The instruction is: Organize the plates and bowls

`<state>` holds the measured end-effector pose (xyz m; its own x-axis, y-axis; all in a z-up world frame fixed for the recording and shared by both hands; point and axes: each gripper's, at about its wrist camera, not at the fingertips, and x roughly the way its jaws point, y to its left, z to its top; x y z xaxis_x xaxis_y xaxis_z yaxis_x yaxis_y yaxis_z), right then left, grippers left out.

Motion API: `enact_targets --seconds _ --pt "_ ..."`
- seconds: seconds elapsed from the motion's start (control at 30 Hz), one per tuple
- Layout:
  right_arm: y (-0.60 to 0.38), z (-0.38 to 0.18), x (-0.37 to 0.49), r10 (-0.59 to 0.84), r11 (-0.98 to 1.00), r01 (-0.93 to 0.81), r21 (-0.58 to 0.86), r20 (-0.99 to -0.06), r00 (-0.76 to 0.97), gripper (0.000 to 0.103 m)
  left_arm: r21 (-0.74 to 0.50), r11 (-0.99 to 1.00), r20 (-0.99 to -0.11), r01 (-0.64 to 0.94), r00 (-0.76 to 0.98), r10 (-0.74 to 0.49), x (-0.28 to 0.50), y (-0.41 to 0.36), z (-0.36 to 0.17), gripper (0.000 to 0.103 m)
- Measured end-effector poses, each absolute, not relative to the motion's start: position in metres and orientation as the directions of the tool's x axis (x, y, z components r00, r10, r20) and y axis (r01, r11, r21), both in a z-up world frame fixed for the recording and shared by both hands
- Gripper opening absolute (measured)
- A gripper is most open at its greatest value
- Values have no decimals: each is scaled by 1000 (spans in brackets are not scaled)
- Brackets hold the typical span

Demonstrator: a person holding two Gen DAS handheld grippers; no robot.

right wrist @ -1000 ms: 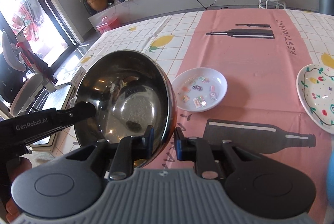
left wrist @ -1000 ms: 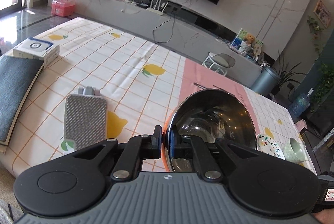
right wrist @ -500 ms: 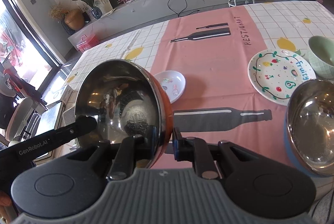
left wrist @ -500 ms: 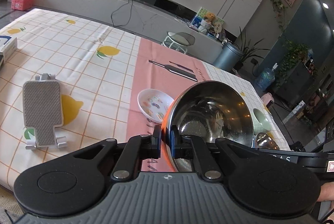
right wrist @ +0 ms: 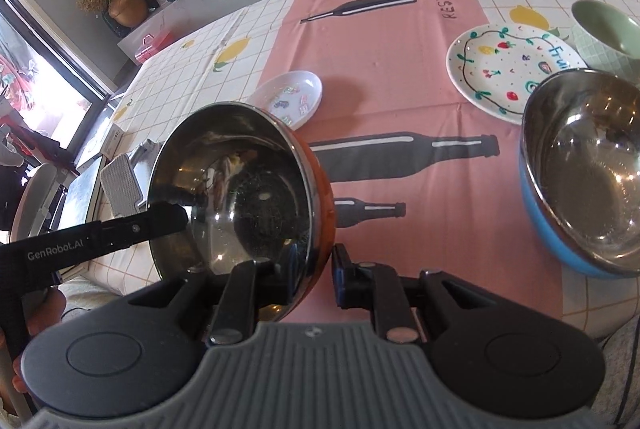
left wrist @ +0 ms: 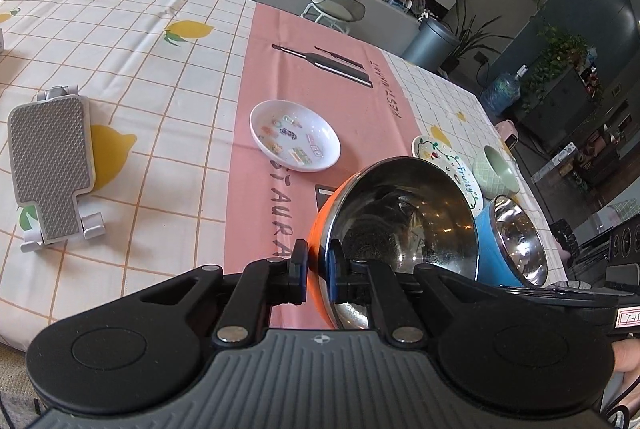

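Note:
An orange bowl [left wrist: 400, 221] with a shiny steel inside hangs tilted above the pink strip of the tablecloth. My left gripper [left wrist: 318, 265] is shut on its near rim, one finger inside and one outside. My right gripper [right wrist: 316, 269] is shut on another part of the orange bowl's [right wrist: 240, 197] rim. The left gripper's finger [right wrist: 172, 217] shows at the bowl's left edge. To the right stands a blue steel-lined bowl [right wrist: 588, 181] [left wrist: 516, 241]. Behind it lie a painted fruit plate [right wrist: 508, 69] and a green bowl [right wrist: 604, 29].
A small white dish [left wrist: 296, 135] with coloured stickers sits mid-table on the pink strip. A grey phone stand [left wrist: 50, 165] lies on the left of the lemon-print cloth. The table's near edge runs just below the grippers. A person's hand [right wrist: 40, 313] holds the left gripper.
Both grippers have carried the orange bowl to the right across the table. The blue bowl, fruit plate and green bowl have come close on the right. The left view has tipped downward.

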<state>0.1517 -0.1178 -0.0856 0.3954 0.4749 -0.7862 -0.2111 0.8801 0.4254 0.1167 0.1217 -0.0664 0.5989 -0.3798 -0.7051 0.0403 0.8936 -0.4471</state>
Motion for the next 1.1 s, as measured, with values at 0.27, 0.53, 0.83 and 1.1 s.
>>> enact_targets --seconds 0.27,0.53,0.83,1.1 --pt "-121 -96 157 487 874 -187 450 -801 348 18 -461 887 -730 25 557 -396 123 122 -72 11" --pt "-126 -100 163 519 853 -157 498 -778 353 20 -490 872 -729 -9 552 -405 128 126 -74 12" --pt "-120 -99 167 489 870 -173 462 -761 427 25 -481 875 -727 -51 581 -366 135 125 -74 15" --pt "-114 -102 171 501 864 -190 465 -771 392 31 -455 890 -753 -34 548 -364 137 116 -80 35"
